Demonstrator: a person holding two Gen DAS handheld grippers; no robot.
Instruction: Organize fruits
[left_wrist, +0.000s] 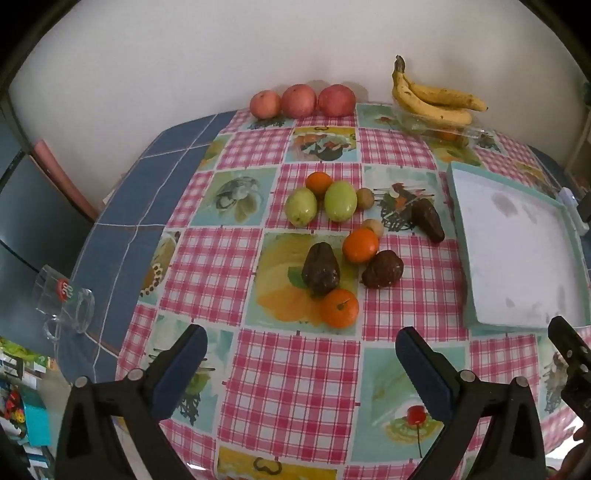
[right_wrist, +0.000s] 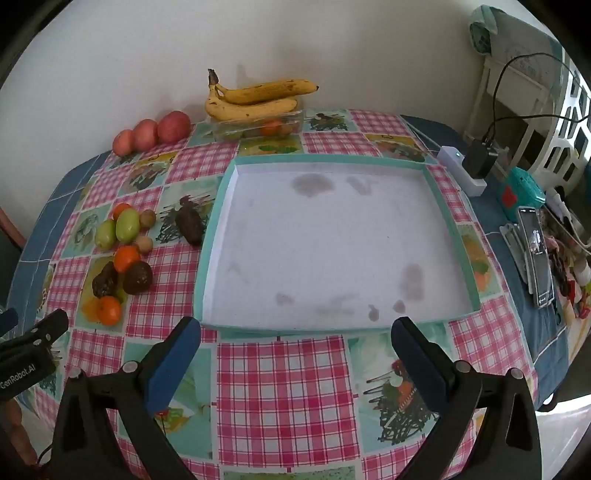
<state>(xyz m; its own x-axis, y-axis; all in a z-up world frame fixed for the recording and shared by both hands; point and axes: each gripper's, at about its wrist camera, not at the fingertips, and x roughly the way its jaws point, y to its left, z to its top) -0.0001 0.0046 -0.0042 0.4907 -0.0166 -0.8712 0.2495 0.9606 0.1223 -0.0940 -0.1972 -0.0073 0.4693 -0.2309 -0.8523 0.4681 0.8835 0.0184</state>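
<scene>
Loose fruit lies on the checked tablecloth: oranges (left_wrist: 339, 308), dark avocados (left_wrist: 320, 269) and two green fruits (left_wrist: 340, 201), with small brown fruits among them. My left gripper (left_wrist: 301, 349) hangs open above the cloth, just short of the nearest orange, nothing between its fingers. A shallow white tray with a teal rim (right_wrist: 443, 195) lies to the right of the fruit, stained inside and holding nothing. My right gripper (right_wrist: 295, 341) stands open over the cloth at the tray's near edge. Three red apples (left_wrist: 299, 100) and a bunch of bananas (right_wrist: 255, 101) sit by the wall.
The bananas rest on a clear plastic box (right_wrist: 258, 127) with fruit inside. A glass mug (left_wrist: 64, 302) lies tipped on the blue cloth at the left. A phone (right_wrist: 535, 251), a charger (right_wrist: 478, 158) and assorted small items crowd the table's right side.
</scene>
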